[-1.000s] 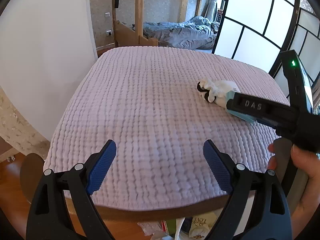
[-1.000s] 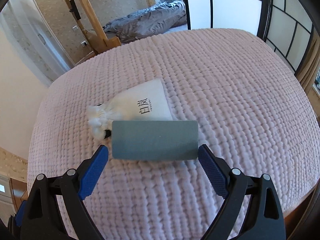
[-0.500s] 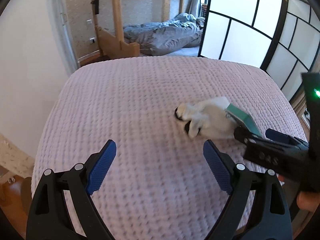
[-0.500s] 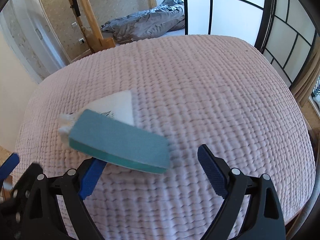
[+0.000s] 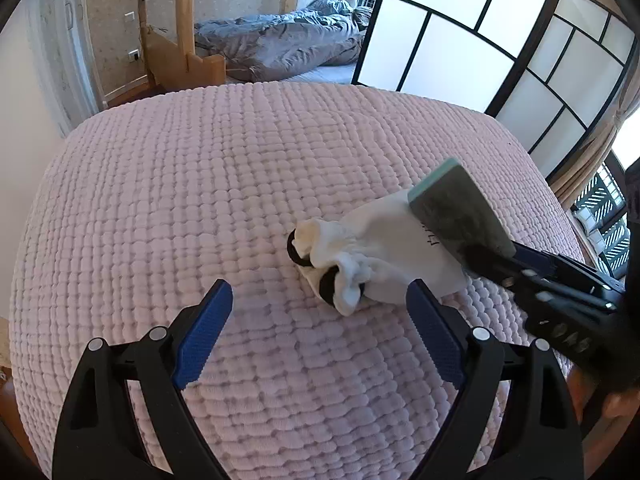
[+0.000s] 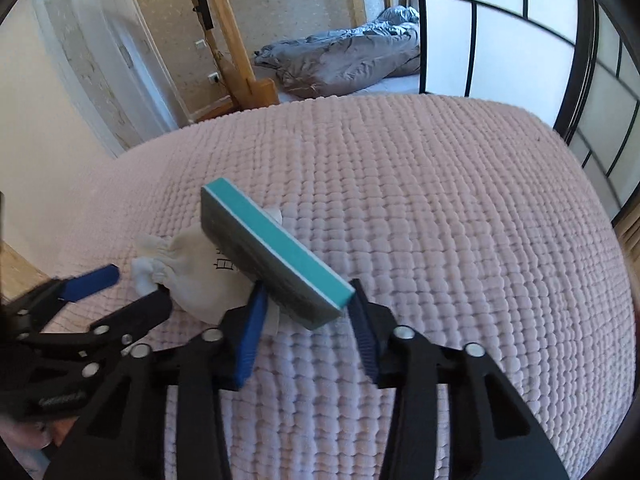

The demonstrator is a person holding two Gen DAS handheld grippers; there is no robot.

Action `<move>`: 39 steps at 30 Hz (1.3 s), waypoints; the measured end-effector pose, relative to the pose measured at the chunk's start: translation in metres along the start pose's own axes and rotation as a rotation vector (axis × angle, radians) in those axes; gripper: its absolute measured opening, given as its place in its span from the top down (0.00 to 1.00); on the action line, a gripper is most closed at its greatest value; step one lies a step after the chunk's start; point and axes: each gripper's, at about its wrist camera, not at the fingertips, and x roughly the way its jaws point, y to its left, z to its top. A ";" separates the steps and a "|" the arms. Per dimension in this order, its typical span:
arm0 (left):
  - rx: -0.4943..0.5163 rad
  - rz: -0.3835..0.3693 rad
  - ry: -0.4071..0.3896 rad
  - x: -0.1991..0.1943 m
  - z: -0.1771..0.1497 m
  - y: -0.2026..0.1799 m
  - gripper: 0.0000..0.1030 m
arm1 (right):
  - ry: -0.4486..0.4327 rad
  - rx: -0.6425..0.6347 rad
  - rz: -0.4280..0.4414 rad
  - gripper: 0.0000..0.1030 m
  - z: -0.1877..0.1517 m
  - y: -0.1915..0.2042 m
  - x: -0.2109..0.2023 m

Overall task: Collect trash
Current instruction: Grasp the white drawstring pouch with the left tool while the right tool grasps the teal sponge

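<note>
Teal block (image 6: 276, 256) clamped in right gripper (image 6: 306, 312) | white pouch (image 5: 376, 258) on pink blanket (image 5: 200, 184) | left gripper (image 5: 320, 332) spread wide

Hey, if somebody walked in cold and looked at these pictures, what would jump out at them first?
Probably the teal block, tilted up off the bed and pinched at one end by the right gripper. Right under it lies a white drawstring pouch on the pink quilted bedspread, its gathered mouth facing the open left gripper. Behind, a rumpled grey duvet fills the far bed.
</note>
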 end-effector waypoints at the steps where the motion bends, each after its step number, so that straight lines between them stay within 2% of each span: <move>1: 0.007 -0.008 0.001 0.002 0.001 -0.001 0.13 | -0.001 0.023 0.023 0.72 0.000 -0.005 -0.003; 3: 0.040 -0.034 0.011 0.007 0.008 -0.008 0.13 | 0.001 0.036 0.046 0.76 -0.001 -0.012 -0.007; 5: 0.113 -0.046 0.019 0.012 0.013 -0.019 0.13 | -0.003 0.030 0.050 0.79 -0.005 -0.013 -0.011; 9: 0.296 -0.042 0.044 0.022 0.024 -0.040 0.13 | 0.000 0.030 0.100 0.79 -0.012 -0.021 -0.021; 11: 0.353 -0.045 0.065 0.027 0.027 -0.043 0.13 | -0.010 0.009 0.088 0.77 -0.012 -0.023 -0.022; 17: 0.373 -0.113 0.109 0.033 0.035 -0.035 0.08 | 0.008 0.030 0.102 0.59 -0.002 -0.021 -0.006; 19: 0.375 -0.136 0.118 0.032 0.032 -0.035 0.07 | 0.017 0.037 0.107 0.58 -0.001 -0.020 -0.002; 22: 0.379 -0.169 0.111 0.023 0.023 -0.035 0.07 | 0.027 0.011 0.083 0.49 0.000 -0.014 0.004; 25: 0.379 -0.216 0.108 0.011 0.014 -0.035 0.07 | 0.024 -0.040 0.037 0.47 0.000 -0.008 0.007; 29: 0.397 -0.122 0.073 0.005 0.013 -0.035 0.07 | 0.020 -0.111 -0.041 0.43 0.001 -0.005 0.010; 33: 0.473 -0.118 0.063 0.005 0.019 -0.046 0.07 | 0.045 -0.130 -0.057 0.43 0.000 -0.005 0.016; 36: 0.562 -0.139 0.097 0.015 0.019 -0.060 0.07 | 0.048 -0.128 -0.058 0.43 -0.001 -0.006 0.018; 39: 0.638 -0.118 0.114 0.024 0.017 -0.069 0.07 | 0.047 -0.133 -0.059 0.43 0.000 -0.007 0.020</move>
